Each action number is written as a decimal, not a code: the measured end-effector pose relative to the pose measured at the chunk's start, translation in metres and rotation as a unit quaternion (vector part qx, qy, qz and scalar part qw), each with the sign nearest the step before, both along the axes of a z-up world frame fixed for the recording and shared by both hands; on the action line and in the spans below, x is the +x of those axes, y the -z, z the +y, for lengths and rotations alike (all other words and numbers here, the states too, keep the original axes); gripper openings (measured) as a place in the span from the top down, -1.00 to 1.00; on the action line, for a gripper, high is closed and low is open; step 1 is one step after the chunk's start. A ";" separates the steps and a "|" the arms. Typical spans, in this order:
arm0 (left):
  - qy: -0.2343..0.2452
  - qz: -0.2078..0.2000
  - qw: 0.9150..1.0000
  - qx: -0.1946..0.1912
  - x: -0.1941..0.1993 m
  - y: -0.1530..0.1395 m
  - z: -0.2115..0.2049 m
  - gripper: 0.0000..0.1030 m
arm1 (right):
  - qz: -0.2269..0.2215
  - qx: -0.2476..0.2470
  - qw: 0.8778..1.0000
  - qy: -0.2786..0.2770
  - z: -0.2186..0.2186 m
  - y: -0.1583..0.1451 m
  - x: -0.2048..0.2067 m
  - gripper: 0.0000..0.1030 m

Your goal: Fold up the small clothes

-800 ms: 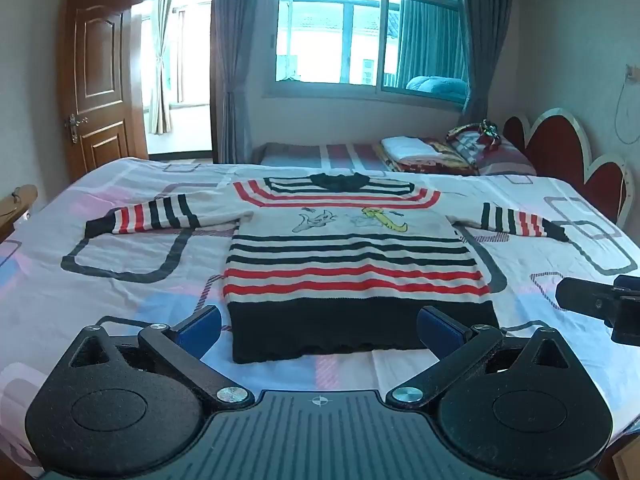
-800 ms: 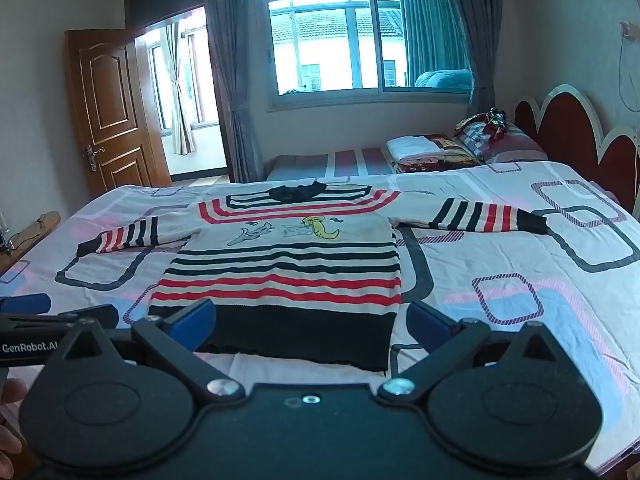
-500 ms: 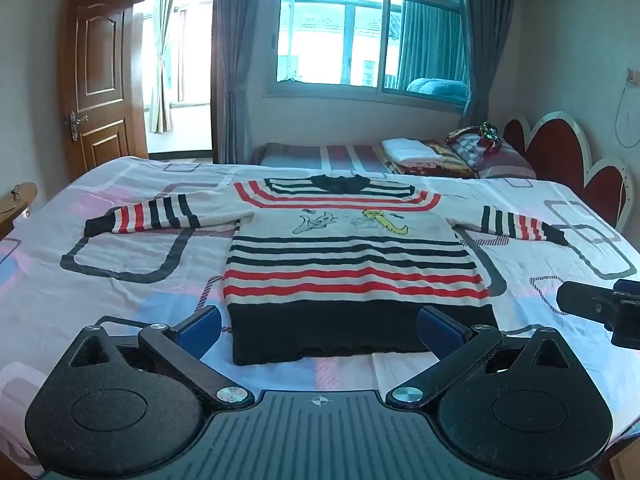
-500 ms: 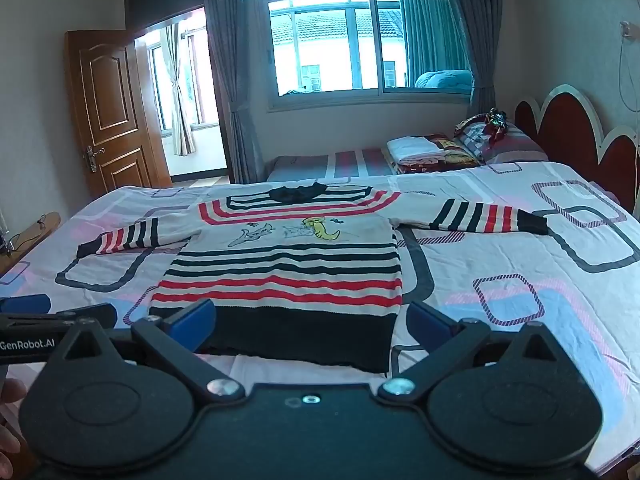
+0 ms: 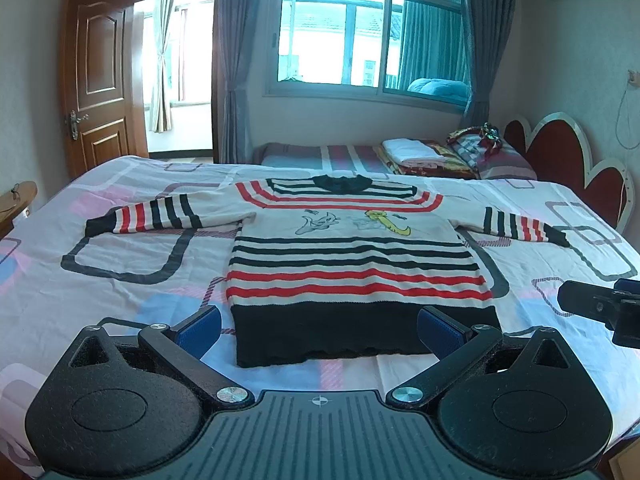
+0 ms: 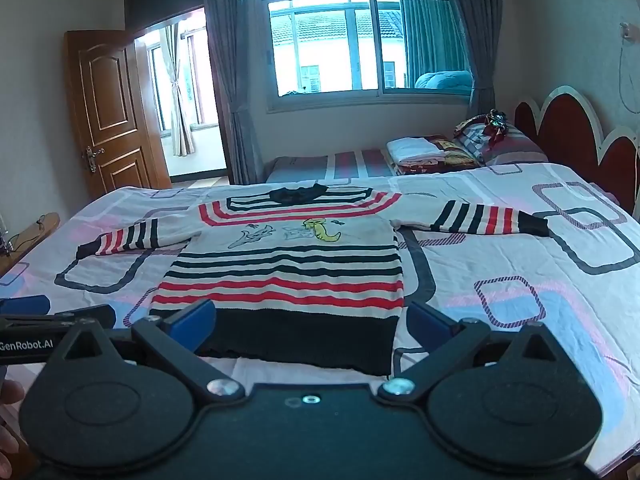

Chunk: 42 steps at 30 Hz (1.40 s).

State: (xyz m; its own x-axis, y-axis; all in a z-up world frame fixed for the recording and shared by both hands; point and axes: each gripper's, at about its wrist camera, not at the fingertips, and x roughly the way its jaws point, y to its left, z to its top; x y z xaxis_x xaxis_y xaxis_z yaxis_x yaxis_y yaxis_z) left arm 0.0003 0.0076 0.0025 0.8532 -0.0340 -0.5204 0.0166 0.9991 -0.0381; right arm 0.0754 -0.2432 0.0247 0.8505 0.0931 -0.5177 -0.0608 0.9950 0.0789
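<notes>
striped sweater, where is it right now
In both wrist views the striped sweater lies flat mid-bed, sleeves spread, black hem nearest the grippers.

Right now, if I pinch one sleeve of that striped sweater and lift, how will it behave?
Probably floppy: the striped sweater lies flat as soft knit, so its body would sag and trail. The sleeve likely lifts first, dragging the rest. It looks thick, so it may wrinkle the bedsheet.

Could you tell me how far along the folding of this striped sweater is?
Done: the sweater lies flat on the bed, sleeves spread. In hand: nothing; the left gripper and right gripper hover near its hem, jaws open. Left: every fold.
</notes>
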 end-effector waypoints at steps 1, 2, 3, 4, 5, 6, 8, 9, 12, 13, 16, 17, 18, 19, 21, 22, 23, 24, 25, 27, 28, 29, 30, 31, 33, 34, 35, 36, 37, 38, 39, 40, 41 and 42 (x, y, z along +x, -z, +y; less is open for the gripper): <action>-0.001 0.000 1.000 -0.001 0.000 0.000 0.000 -1.00 | 0.000 0.000 1.000 -0.001 0.000 -0.001 0.000 -0.97; -0.001 -0.001 1.000 -0.001 0.000 0.000 0.000 -1.00 | 0.000 0.000 1.000 -0.001 -0.001 0.001 0.000 -0.97; -0.002 -0.001 1.000 0.000 0.000 0.000 -0.001 -1.00 | -0.001 -0.001 1.000 0.000 0.000 0.001 0.001 -0.97; -0.001 -0.001 1.000 0.000 0.000 0.000 -0.001 -1.00 | -0.001 -0.002 1.000 0.000 0.001 0.001 0.003 -0.97; -0.002 -0.001 1.000 0.000 0.000 0.000 0.000 -1.00 | -0.001 -0.002 1.000 0.000 0.001 0.001 0.003 -0.97; -0.002 0.000 1.000 -0.001 -0.001 0.000 0.000 -1.00 | 0.000 -0.002 1.000 -0.001 0.001 0.001 0.003 -0.97; -0.001 0.000 1.000 -0.001 -0.001 -0.001 -0.001 -1.00 | 0.000 -0.004 1.000 -0.001 0.002 0.000 0.003 -0.97; -0.002 0.000 1.000 0.000 -0.001 -0.001 -0.001 -1.00 | 0.000 -0.002 1.000 -0.001 0.001 0.000 0.003 -0.97; -0.003 0.001 1.000 0.000 0.000 -0.001 0.000 -1.00 | 0.000 -0.002 1.000 0.000 0.001 0.001 0.003 -0.97; -0.002 0.001 1.000 0.001 0.001 0.000 -0.001 -1.00 | 0.000 -0.002 1.000 0.000 0.001 0.001 0.003 -0.97; -0.003 0.001 1.000 0.002 0.002 0.000 -0.002 -1.00 | 0.000 -0.003 1.000 0.000 0.002 0.001 0.004 -0.97; -0.003 0.001 1.000 0.002 0.003 0.001 -0.002 -1.00 | 0.000 -0.002 1.000 0.000 0.002 0.001 0.004 -0.97; -0.003 0.001 1.000 0.002 0.003 0.001 -0.002 -1.00 | 0.000 -0.002 1.000 0.000 0.002 0.001 0.004 -0.97; -0.003 0.001 1.000 0.002 0.003 0.001 -0.002 -1.00 | 0.000 -0.003 1.000 0.000 0.002 0.001 0.004 -0.97; -0.003 0.001 1.000 0.003 0.003 0.001 -0.002 -1.00 | 0.000 -0.002 1.000 -0.001 0.002 0.001 0.004 -0.97; -0.003 0.001 1.000 0.003 0.003 0.001 -0.002 -1.00 | 0.000 -0.002 1.000 0.000 0.002 0.001 0.004 -0.97; -0.003 0.001 1.000 0.002 0.003 0.001 -0.002 -1.00 | 0.000 -0.002 1.000 0.000 0.002 0.001 0.004 -0.97; -0.003 0.001 1.000 0.002 0.004 0.001 -0.002 -1.00 | 0.000 -0.002 1.000 0.000 0.002 0.001 0.004 -0.97; -0.004 0.001 1.000 0.002 0.004 0.001 -0.002 -1.00 | 0.000 -0.003 1.000 0.000 0.002 0.001 0.004 -0.97; -0.003 0.001 1.000 0.002 0.004 0.001 -0.002 -1.00 | 0.000 -0.003 1.000 0.000 0.002 0.000 0.004 -0.97; -0.004 0.001 1.000 0.002 0.004 0.001 -0.002 -1.00 | 0.000 -0.003 1.000 0.001 0.002 0.000 0.004 -0.97; -0.004 0.001 1.000 0.002 0.004 0.002 -0.002 -1.00 | 0.000 -0.003 1.000 0.001 0.002 0.000 0.005 -0.97; -0.003 0.002 1.000 0.002 0.005 0.002 -0.003 -1.00 | 0.000 -0.003 1.000 0.002 0.002 0.000 0.006 -0.97; -0.003 0.002 1.000 0.002 0.005 0.002 -0.003 -1.00 | 0.000 -0.003 1.000 0.002 0.002 0.000 0.007 -0.97; -0.002 0.002 1.000 0.002 0.005 0.002 -0.003 -1.00 | 0.000 -0.003 1.000 0.002 0.003 -0.001 0.008 -0.97; -0.002 0.001 1.000 0.002 0.005 0.002 -0.003 -1.00 | 0.000 -0.003 1.000 0.001 0.002 -0.001 0.007 -0.97; -0.003 0.000 1.000 0.001 0.004 0.002 -0.002 -1.00 | 0.000 -0.003 1.000 0.001 0.002 -0.001 0.007 -0.97; -0.003 0.000 1.000 0.000 0.005 0.002 -0.002 -1.00 | 0.000 -0.003 1.000 0.002 0.002 -0.001 0.007 -0.97; -0.003 0.000 1.000 0.000 0.004 0.003 -0.001 -1.00 | 0.000 -0.003 1.000 0.002 0.002 -0.001 0.008 -0.97; -0.004 0.000 1.000 0.000 0.004 0.003 -0.001 -1.00 | 0.000 -0.003 1.000 0.002 0.002 -0.001 0.007 -0.97; -0.003 0.000 1.000 -0.001 0.004 0.003 -0.001 -1.00 | 0.000 -0.003 1.000 0.002 0.002 -0.001 0.007 -0.97; -0.004 0.000 1.000 -0.001 0.004 0.003 -0.001 -1.00 | 0.000 -0.003 1.000 0.002 0.002 -0.001 0.007 -0.97; -0.004 0.000 1.000 0.000 0.004 0.003 -0.001 -1.00 | 0.000 -0.003 1.000 0.002 0.002 -0.001 0.007 -0.97; -0.003 0.000 1.000 0.000 0.004 0.003 -0.001 -1.00 | -0.001 -0.003 1.000 0.002 0.002 -0.001 0.007 -0.97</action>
